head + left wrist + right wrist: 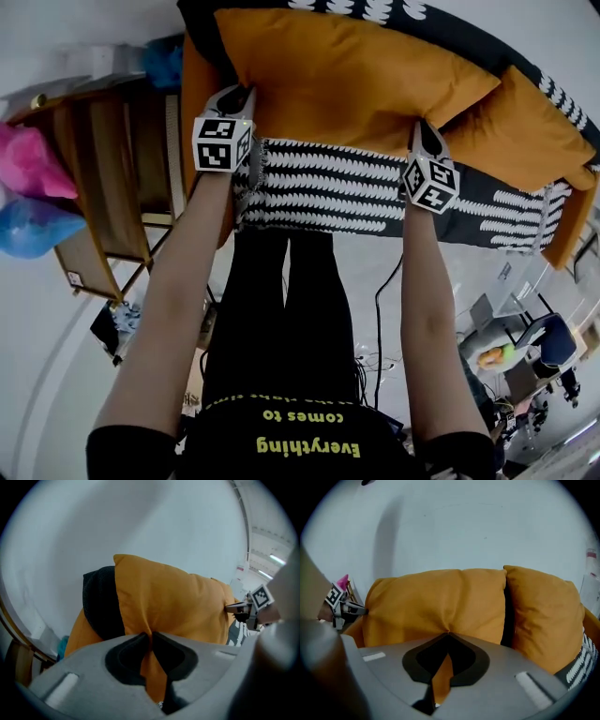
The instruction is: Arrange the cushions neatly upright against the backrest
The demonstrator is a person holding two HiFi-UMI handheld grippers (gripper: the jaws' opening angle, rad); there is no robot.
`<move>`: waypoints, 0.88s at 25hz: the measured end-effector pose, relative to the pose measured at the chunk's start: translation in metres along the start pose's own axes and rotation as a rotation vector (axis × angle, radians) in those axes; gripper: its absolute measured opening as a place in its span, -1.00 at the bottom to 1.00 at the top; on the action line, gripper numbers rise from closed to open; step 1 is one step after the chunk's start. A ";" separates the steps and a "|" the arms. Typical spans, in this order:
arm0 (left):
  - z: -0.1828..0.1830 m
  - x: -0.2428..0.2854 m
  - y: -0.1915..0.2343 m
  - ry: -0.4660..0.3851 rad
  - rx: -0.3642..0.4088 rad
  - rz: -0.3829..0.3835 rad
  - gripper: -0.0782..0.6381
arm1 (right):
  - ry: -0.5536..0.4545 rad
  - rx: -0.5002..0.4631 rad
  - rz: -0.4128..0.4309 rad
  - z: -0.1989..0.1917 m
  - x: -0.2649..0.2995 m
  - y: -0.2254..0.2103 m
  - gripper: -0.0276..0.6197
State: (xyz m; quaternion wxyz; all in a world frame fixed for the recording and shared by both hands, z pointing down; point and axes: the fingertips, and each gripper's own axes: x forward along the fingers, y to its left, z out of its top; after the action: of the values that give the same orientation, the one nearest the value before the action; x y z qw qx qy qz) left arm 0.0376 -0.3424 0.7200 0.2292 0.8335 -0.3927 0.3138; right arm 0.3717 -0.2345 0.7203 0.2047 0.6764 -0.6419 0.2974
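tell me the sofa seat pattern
The sofa seat is dark with rows of white leaf-like marks; clearest in the head view.

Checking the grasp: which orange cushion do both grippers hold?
The left cushion: left gripper and right gripper pinch its edge; no gripper touches the right cushion.

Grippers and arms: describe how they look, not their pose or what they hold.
Both the left gripper and right gripper have grey bodies with black padding round the jaws. Each carries a white cube with black square markers. The person wears short black sleeves.
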 end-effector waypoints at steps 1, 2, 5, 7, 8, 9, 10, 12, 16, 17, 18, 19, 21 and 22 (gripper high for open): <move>0.000 0.001 -0.001 0.006 0.004 0.005 -0.63 | 0.008 -0.004 -0.001 -0.001 0.001 -0.002 -0.86; -0.001 0.002 -0.001 0.011 0.006 0.010 -0.62 | 0.015 -0.006 -0.004 -0.002 0.002 -0.003 -0.85; -0.002 0.001 0.000 0.015 -0.001 0.030 -0.60 | 0.024 -0.008 -0.015 -0.002 0.004 -0.001 -0.85; -0.002 0.001 0.002 0.012 0.000 0.044 -0.58 | 0.029 -0.015 -0.026 -0.003 0.005 -0.001 -0.84; -0.002 0.001 0.002 0.010 -0.002 0.048 -0.56 | 0.037 -0.028 -0.037 -0.004 0.004 -0.002 -0.81; -0.002 0.001 0.002 0.005 -0.012 0.046 -0.52 | 0.045 -0.049 -0.050 -0.004 0.002 -0.003 -0.75; -0.002 0.001 0.001 0.000 -0.028 0.039 -0.47 | 0.047 -0.075 -0.061 -0.002 0.000 -0.004 -0.50; -0.006 -0.001 -0.002 0.003 -0.053 0.020 -0.34 | 0.025 -0.110 -0.050 0.006 -0.010 0.001 -0.29; -0.017 -0.016 -0.010 0.029 -0.016 0.017 -0.12 | -0.030 -0.135 0.001 0.016 -0.039 0.020 -0.29; -0.014 -0.022 -0.013 0.018 -0.006 0.019 -0.12 | -0.045 -0.124 0.006 0.020 -0.047 0.022 -0.29; -0.009 -0.029 -0.016 -0.001 -0.003 0.021 -0.12 | -0.062 -0.108 0.008 0.025 -0.053 0.023 -0.30; -0.002 -0.036 -0.018 -0.025 -0.004 0.021 -0.12 | -0.081 -0.089 0.008 0.031 -0.060 0.025 -0.32; 0.015 -0.052 -0.021 -0.080 -0.012 0.019 -0.12 | -0.125 -0.052 0.006 0.046 -0.072 0.027 -0.35; 0.024 -0.060 -0.023 -0.104 -0.017 0.019 -0.12 | -0.148 -0.035 0.006 0.054 -0.078 0.029 -0.37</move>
State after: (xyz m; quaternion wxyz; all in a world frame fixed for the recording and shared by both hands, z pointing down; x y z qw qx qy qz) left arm 0.0339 -0.3132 0.6581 0.2123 0.8432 -0.4144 0.2687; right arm 0.3503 -0.2149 0.6251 0.1674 0.6910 -0.6625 0.2359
